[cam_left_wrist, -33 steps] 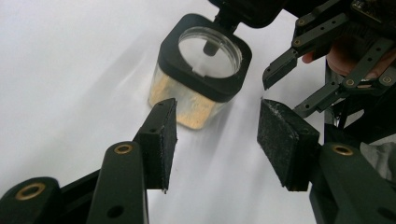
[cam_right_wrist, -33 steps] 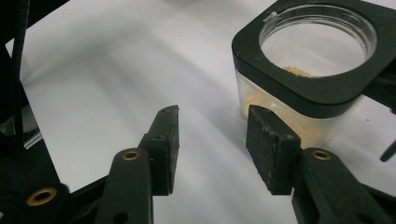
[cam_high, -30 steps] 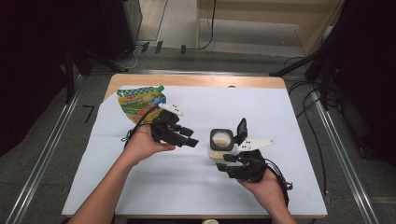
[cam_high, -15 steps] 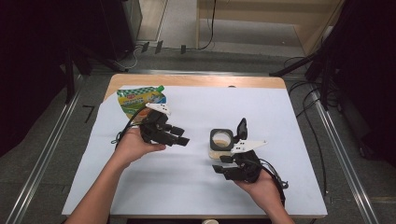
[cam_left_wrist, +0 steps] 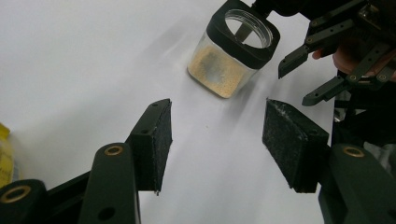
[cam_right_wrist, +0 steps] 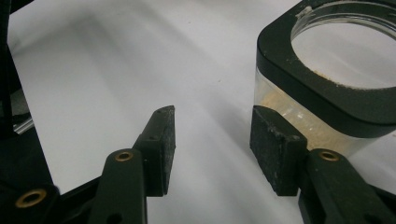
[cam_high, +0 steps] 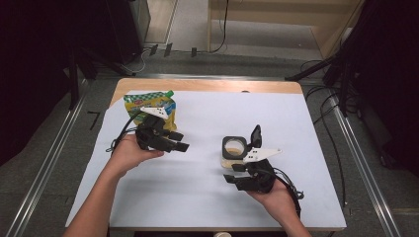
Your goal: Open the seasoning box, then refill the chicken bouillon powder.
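A square clear jar [cam_high: 233,149] with a black collar holds tan powder and stands near the middle of the white sheet, its black lid [cam_high: 256,134] tipped up behind it. In the left gripper view the jar [cam_left_wrist: 232,52] lies well ahead of my left gripper [cam_left_wrist: 217,126], which is open and empty. In the high view the left gripper [cam_high: 179,141] sits left of the jar, by a green and yellow pouch [cam_high: 150,104]. My right gripper [cam_high: 232,173] is just in front of the jar. It [cam_right_wrist: 212,135] is open, one pad close beside the jar [cam_right_wrist: 327,84].
The white sheet [cam_high: 212,202] covers a wooden table [cam_high: 207,85]. Metal rails [cam_high: 368,177] run along both sides, with cables on the floor at the right. A sliver of the yellow pouch [cam_left_wrist: 3,156] shows at the left edge of the left gripper view.
My left gripper has drawn back to the left, away from the jar and toward the pouch. The right gripper and the jar have hardly moved.
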